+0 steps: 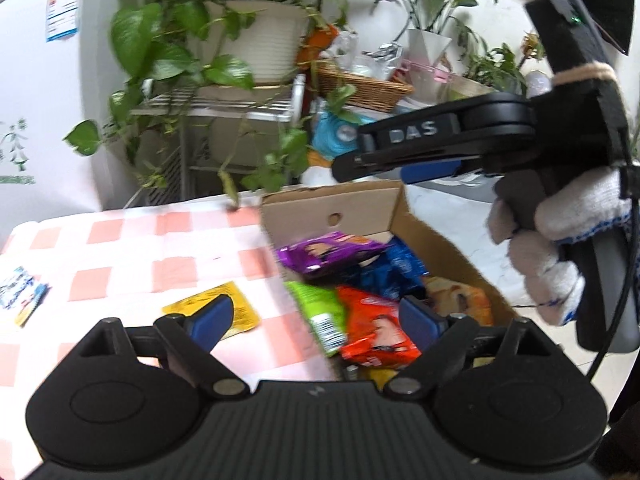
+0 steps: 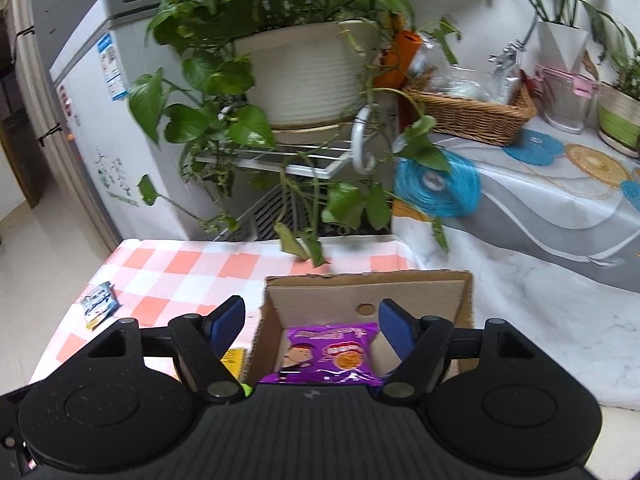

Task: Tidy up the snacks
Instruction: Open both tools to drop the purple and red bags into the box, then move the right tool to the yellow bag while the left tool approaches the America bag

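Observation:
A cardboard box [image 1: 452, 248] on the checked tablecloth holds a purple packet [image 1: 332, 254], a blue one [image 1: 396, 270], a green one [image 1: 320, 312], an orange one [image 1: 376, 330] and a tan one [image 1: 460, 298]. My left gripper [image 1: 316, 320] is open and empty above the box's near left edge. A yellow packet [image 1: 236, 310] and a blue-white packet [image 1: 22, 292] lie on the cloth to its left. My right gripper [image 2: 312, 326] is open and empty above the box [image 2: 400, 288], over the purple packet [image 2: 328, 354]; it also shows in the left wrist view [image 1: 348, 160].
A large potted vine [image 2: 304, 76] on a wire rack hangs leaves over the table's far edge. A wicker basket [image 2: 472, 116] and more pots stand on a covered counter at the right. A white freezer [image 2: 100, 120] stands at the left.

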`<control>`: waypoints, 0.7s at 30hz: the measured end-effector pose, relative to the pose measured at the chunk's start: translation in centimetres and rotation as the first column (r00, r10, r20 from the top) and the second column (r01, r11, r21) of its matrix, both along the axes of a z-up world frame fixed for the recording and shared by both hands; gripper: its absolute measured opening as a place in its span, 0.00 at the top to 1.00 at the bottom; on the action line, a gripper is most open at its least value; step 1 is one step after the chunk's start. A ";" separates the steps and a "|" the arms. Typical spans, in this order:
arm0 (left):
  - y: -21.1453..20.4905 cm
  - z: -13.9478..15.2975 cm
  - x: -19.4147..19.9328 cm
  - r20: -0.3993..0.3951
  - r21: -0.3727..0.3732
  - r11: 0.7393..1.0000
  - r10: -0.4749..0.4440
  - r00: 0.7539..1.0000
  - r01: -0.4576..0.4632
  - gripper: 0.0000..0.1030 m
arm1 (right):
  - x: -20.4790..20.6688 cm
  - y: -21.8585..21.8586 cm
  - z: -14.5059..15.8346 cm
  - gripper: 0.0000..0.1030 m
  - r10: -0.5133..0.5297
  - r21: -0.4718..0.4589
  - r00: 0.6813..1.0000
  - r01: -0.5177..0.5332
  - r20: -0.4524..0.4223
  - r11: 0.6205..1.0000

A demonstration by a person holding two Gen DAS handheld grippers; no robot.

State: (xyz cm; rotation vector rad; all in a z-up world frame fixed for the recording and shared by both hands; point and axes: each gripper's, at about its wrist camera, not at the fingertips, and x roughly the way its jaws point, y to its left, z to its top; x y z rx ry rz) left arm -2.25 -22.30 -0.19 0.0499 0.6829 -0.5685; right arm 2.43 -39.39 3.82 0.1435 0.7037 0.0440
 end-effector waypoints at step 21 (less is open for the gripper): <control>11.0 -0.9 2.8 -0.009 0.106 0.974 0.202 0.979 -0.200 0.12 | 2.5 7.1 -1.4 0.23 0.230 0.038 0.972 -0.228 -0.050 0.973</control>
